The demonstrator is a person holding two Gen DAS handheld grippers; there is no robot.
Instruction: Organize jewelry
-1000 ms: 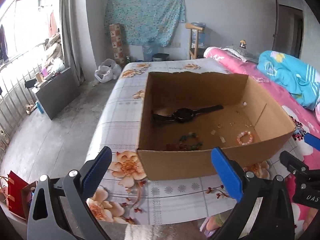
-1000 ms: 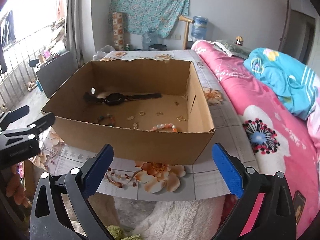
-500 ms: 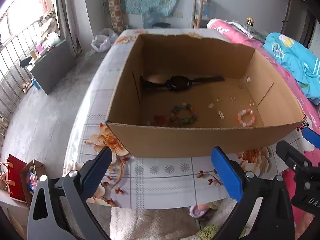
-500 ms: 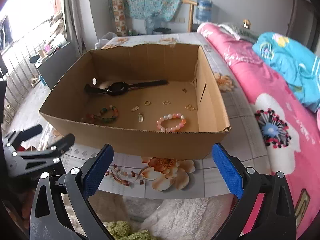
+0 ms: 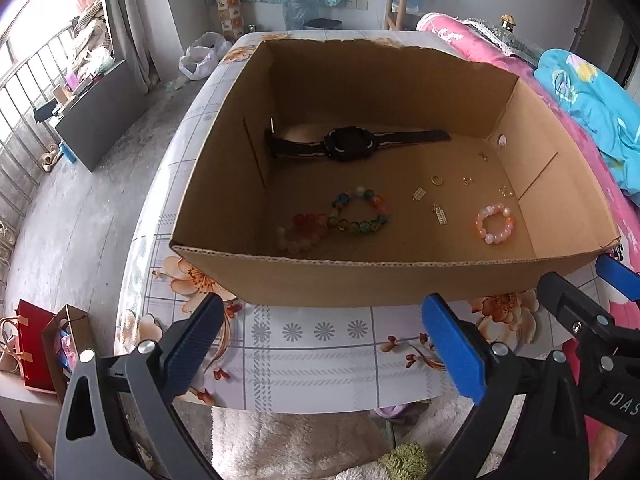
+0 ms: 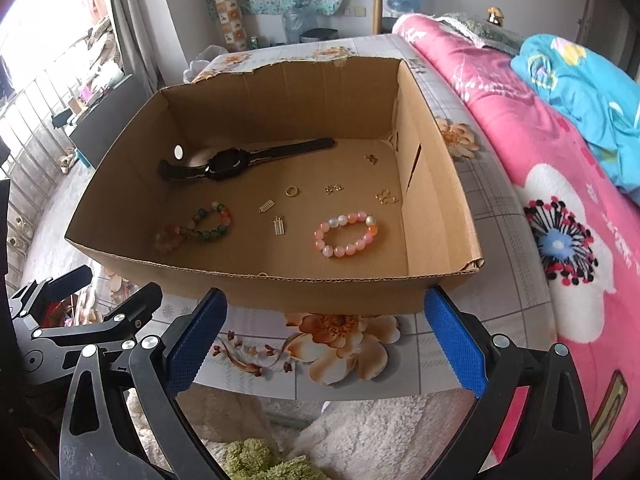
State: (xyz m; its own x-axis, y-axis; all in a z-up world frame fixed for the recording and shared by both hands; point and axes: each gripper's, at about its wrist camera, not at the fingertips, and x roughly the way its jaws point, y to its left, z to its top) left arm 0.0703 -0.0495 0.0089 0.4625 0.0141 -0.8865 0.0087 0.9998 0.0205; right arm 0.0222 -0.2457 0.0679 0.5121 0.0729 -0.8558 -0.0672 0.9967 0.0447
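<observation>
An open cardboard box [image 5: 400,280] stands on a table covered with a floral, grid-patterned cloth [image 5: 312,344], close to the table's near edge. Inside the box, a black wristwatch [image 5: 352,145] lies stretched out along the far wall. Near the box's near left corner, a bracelet of multicoloured beads [image 5: 360,210] touches a paler reddish bead bracelet [image 5: 302,230]. A pink bead bracelet [image 6: 346,234] lies toward the near right corner. Between them, mid-floor, are a gold ring [image 6: 291,191], two small rectangular charms [image 6: 279,225], and several tiny gold pieces [image 6: 386,198] toward the right wall.

The left gripper [image 5: 320,348] hangs before the box's near wall, its blue-padded jaws spread wide and holding nothing. The right gripper [image 6: 324,344] hangs likewise, jaws wide apart and empty. A pink flowered bedspread [image 6: 560,200] lies along the table's right edge.
</observation>
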